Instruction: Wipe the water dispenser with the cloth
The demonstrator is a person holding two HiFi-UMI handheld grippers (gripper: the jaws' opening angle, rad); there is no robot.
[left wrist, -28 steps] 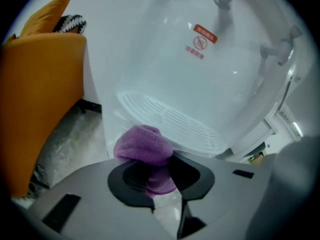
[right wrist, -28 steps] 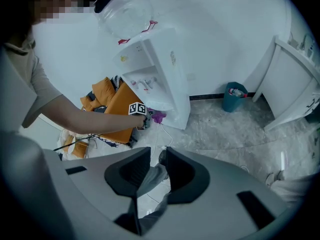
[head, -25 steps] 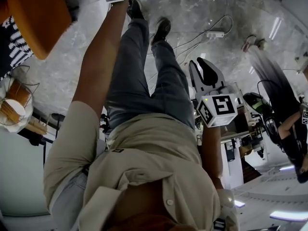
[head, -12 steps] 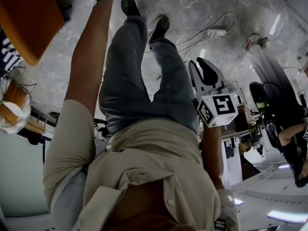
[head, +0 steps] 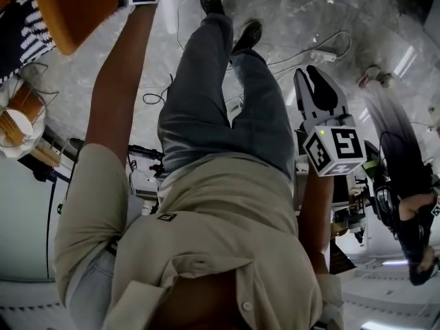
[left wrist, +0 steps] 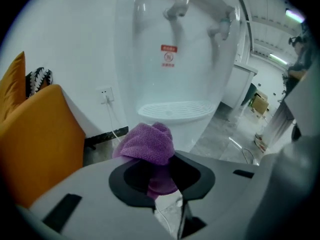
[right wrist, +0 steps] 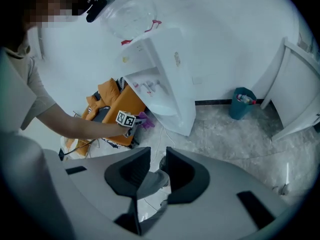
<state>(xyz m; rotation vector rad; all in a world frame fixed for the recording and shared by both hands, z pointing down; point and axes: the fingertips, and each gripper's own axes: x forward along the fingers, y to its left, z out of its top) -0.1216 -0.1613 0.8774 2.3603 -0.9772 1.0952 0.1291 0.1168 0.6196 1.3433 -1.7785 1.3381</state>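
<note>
Cloth (left wrist: 148, 143) is clamped in your left fingers (left wrist: 127, 183); water dispenser (left wrist: 150, 59) stands at 12 o'clock. Your right fingers (right wrist: 125, 173) are empty, slightly apart.

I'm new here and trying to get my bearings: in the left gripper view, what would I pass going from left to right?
From the left: orange chair, wall socket, purple cloth, brown box.
</note>
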